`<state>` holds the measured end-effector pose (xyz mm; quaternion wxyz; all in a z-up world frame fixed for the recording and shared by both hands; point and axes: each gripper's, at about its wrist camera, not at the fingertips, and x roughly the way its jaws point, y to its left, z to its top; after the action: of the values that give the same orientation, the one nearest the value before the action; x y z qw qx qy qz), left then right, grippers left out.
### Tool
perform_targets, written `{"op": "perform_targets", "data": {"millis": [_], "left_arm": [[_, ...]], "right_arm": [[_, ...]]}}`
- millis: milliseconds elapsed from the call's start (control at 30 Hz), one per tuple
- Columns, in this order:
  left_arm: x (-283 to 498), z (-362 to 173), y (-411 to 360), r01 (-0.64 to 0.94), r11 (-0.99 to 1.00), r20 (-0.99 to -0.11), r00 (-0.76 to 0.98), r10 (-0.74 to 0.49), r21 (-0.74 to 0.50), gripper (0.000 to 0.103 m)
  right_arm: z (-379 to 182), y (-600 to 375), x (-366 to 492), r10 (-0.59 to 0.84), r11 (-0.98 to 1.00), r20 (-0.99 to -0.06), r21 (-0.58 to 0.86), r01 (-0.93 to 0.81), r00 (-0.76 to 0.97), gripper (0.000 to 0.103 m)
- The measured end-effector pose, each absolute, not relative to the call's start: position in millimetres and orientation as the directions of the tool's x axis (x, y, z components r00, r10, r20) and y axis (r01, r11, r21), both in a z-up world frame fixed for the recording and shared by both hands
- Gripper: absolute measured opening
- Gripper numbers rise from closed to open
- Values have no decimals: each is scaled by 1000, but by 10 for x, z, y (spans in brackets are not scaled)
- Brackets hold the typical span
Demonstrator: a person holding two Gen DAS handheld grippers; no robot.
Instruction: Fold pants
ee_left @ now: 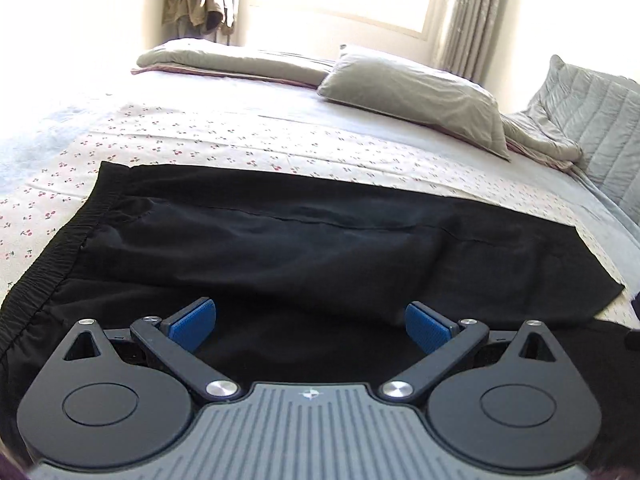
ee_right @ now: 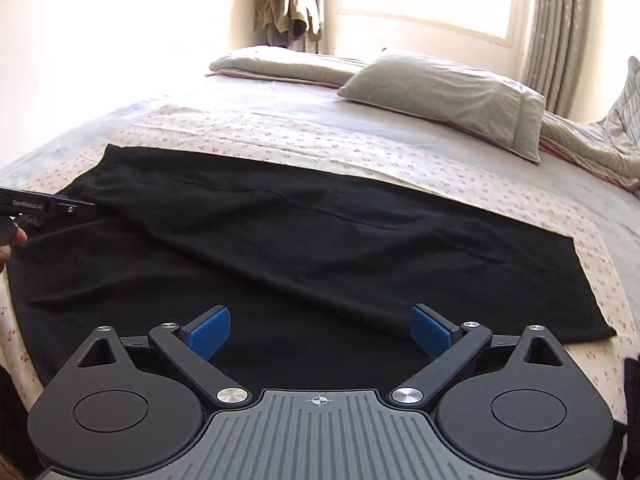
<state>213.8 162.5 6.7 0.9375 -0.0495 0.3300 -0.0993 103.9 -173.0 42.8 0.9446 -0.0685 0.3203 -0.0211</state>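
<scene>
One "GenRobot.ai"-lettered left claw

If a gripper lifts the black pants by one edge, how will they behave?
The pants are probably floppy: they lie flat with soft creases. They would likely drape and unfold. The thin-looking fabric may slide on the bedsheet if pushed.

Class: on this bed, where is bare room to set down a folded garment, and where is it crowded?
Free: the sheet between the pants and the pillow. Crowded: the near edge under the pants, and the far right by the bedding.
</scene>
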Motion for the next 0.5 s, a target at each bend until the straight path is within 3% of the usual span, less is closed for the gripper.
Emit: {"op": "perform_targets", "data": {"millis": [167, 300, 500], "left_arm": [[2361, -104, 1688, 32, 991, -623, 775, -106, -128, 103], [2502, -56, 1714, -11, 994, -584, 810, -53, -106, 103], [2728, -157, 1812, -76, 991, -654, 757, -17, -114, 103]], "right_arm": [[285, -1490, 1739, -16, 979, -622, -168, -114, 783, 98], [184, -1340, 2290, 22, 974, -634, -162, -160, 773, 98], [51, -1167, 3036, 54, 954, -644, -191, -229, 763, 98]]}}
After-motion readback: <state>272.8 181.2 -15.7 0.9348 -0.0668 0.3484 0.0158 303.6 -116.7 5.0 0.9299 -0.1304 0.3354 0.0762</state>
